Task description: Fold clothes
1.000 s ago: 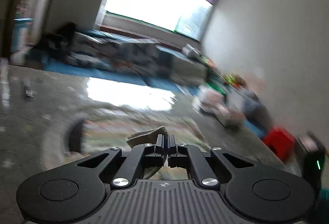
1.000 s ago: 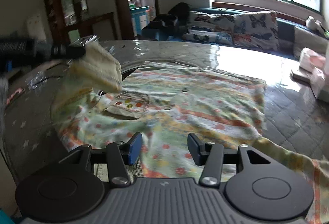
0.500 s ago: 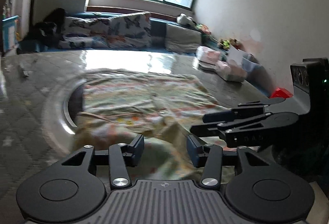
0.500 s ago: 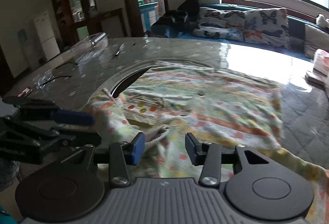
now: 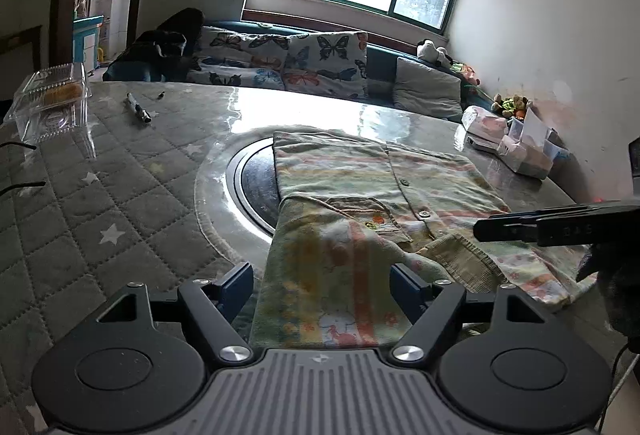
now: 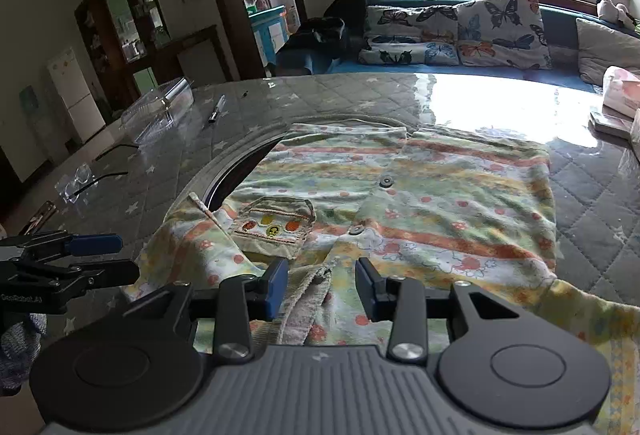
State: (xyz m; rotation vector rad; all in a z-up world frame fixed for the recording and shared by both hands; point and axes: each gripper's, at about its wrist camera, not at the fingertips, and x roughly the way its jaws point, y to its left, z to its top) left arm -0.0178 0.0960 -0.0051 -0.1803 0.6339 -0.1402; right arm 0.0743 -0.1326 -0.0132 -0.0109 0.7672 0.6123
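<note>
A pale green shirt (image 5: 400,171) with a flower print, buttons and a chest pocket (image 6: 276,227) lies spread on the round quilted table (image 5: 120,203). One sleeve (image 5: 332,275) is folded in over its front. My left gripper (image 5: 322,283) hovers low over that sleeve with its jaws opening, and the pads stand clear of the cloth. My right gripper (image 6: 320,287) is at the near edge of the shirt (image 6: 440,203). Its jaws are closing with the ribbed collar (image 6: 308,295) between them, untouched by the pads. Each gripper shows at the side of the other's view.
A clear plastic box (image 5: 52,103) and a pen (image 5: 138,107) lie at the far left of the table, with glasses (image 6: 80,177) nearer. Tissue packs and boxes (image 5: 516,143) stand at the right edge. A dark turntable ring (image 5: 252,179) shows under the shirt. Behind is a sofa (image 5: 300,63).
My left gripper held the sleeve up, then let go. It has opened wide and sunk toward the table, and the sleeve now lies across the shirt. My right gripper's jaws have narrowed.
</note>
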